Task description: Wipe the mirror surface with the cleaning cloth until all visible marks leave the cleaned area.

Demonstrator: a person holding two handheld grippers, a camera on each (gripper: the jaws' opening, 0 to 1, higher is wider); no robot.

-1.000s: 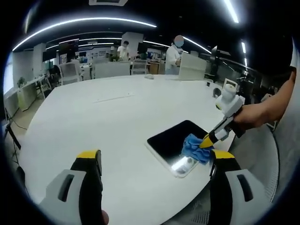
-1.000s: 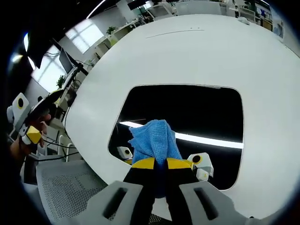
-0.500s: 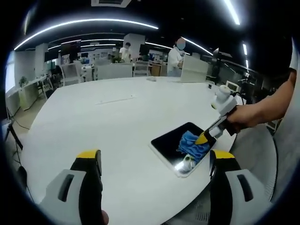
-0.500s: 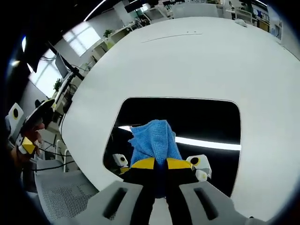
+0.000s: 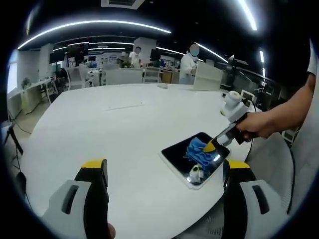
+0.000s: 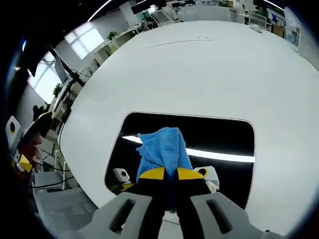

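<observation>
My right hand-held gripper [image 6: 166, 173] clamped on blue cleaning cloth [image 6: 162, 149], cloth pressed on mirror [image 6: 219, 137] lying flat near desk [image 6: 199, 69] edge

My left hand-held gripper [image 5: 167, 172] jaws apart, gripping nothing, hovering well apart from mirror

For good wipe: keep cloth flat, even pressure, overlapping strokes across dark glass, avoid pushing mirror off edge

No brand, label or readable writing seen

Dark rect. mirror [image 6: 219, 137] lies flat nr table edge (reflecting ceiling light); bunched blue cloth [image 6: 162, 149] on it.
</observation>
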